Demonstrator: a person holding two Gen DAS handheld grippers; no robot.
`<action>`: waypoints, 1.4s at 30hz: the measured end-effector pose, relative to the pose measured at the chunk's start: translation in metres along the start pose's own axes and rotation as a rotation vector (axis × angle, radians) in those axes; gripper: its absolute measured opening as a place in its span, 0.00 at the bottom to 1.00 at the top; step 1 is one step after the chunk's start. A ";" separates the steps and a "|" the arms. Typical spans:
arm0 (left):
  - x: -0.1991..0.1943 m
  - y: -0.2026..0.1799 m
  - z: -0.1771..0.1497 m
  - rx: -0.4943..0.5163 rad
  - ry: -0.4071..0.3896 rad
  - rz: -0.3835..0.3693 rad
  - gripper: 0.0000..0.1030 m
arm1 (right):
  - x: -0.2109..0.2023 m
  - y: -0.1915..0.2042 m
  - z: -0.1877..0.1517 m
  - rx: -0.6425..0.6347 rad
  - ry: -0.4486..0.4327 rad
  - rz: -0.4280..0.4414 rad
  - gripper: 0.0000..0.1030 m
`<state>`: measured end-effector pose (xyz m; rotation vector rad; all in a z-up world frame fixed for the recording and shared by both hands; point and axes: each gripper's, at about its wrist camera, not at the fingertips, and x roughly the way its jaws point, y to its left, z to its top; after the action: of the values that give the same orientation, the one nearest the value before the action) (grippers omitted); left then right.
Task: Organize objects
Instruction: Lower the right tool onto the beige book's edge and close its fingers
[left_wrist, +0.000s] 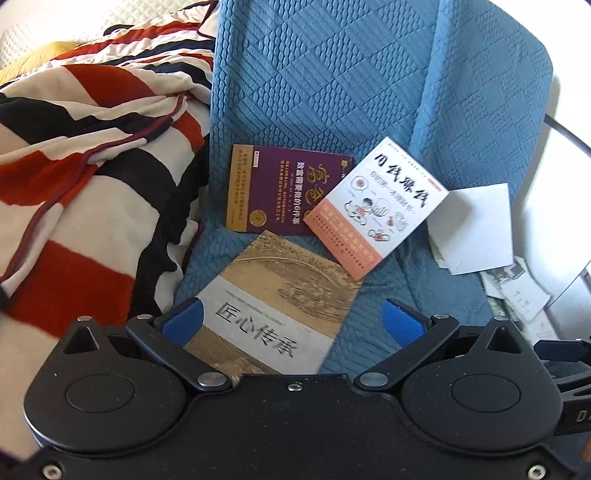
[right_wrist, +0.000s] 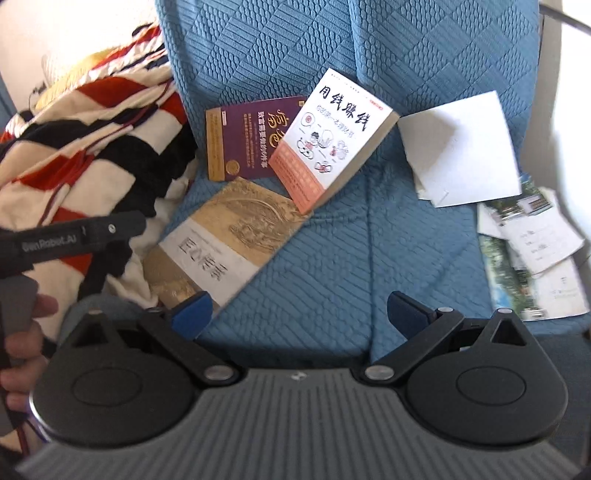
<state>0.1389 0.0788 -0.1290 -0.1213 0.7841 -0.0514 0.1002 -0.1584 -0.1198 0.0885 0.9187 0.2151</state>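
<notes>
Left gripper (left_wrist: 291, 317): jaws spread wide, holding nothing; the tan book (left_wrist: 273, 306) lies between and just ahead of its fingers, not clamped
Right gripper (right_wrist: 299, 312): jaws also wide apart and empty, over bare blue cover (right_wrist: 332, 258); tan book's near corner sits by its left finger
Progress: judged barely begun; nothing gathered or squared up, both grippers empty
Books: three, well ahead of the left gripper; tan nearest, purple book (left_wrist: 273, 192) beyond it, white book (left_wrist: 380, 206) overlapping the purple one and touching the tan one's far corner
Papers: loose pile ahead-right of the right gripper; white sheet (right_wrist: 461, 147) on top, at least three printed sheets (right_wrist: 532, 251) nearer, exact count unclear
Blanket (left_wrist: 85, 166): one, striped, crumpled to the left
Left to do: likely stack books, collect papers
</notes>
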 end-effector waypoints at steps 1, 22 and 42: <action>0.008 0.003 0.001 0.010 0.004 -0.001 1.00 | 0.007 0.000 0.001 0.015 0.009 0.017 1.00; 0.156 0.043 0.001 0.142 0.263 -0.080 0.99 | 0.144 0.049 0.001 0.156 0.210 0.066 0.92; 0.203 0.061 0.005 0.166 0.393 0.015 0.75 | 0.188 0.058 -0.018 0.311 0.298 0.149 0.66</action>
<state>0.2863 0.1210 -0.2760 0.0556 1.1691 -0.1281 0.1877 -0.0604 -0.2668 0.4226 1.2396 0.2260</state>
